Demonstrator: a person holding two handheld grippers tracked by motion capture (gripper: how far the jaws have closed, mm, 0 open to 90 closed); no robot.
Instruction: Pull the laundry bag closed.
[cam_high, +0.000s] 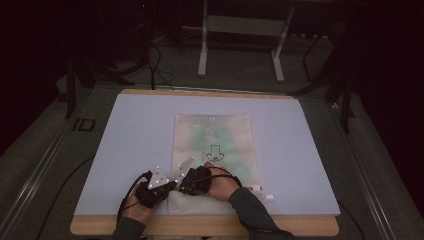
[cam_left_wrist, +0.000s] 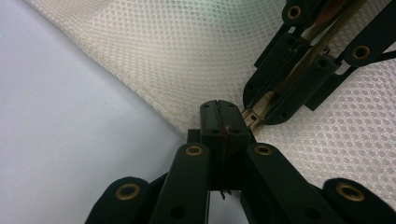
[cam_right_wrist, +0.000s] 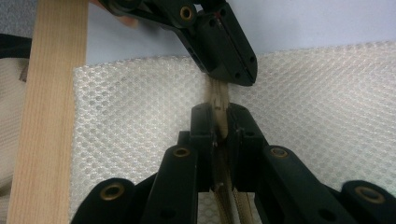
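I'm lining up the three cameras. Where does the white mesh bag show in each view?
High view: the mesh bag lies flat mid-table, its near edge under the two grippers.
Left gripper view: the bag fills the upper right, its edge running diagonally to the left gripper.
Right gripper view: the bag spreads across the middle, behind the right gripper.
Shared landmark: the beige strip at the bag's edge, where both grippers meet, shut.

A white mesh bag (cam_high: 212, 150) is laid flat on the pale table cover, its long side running away from the person. A beige zipper tab (cam_right_wrist: 217, 100) at its near edge is pinched and lifted off the netting.
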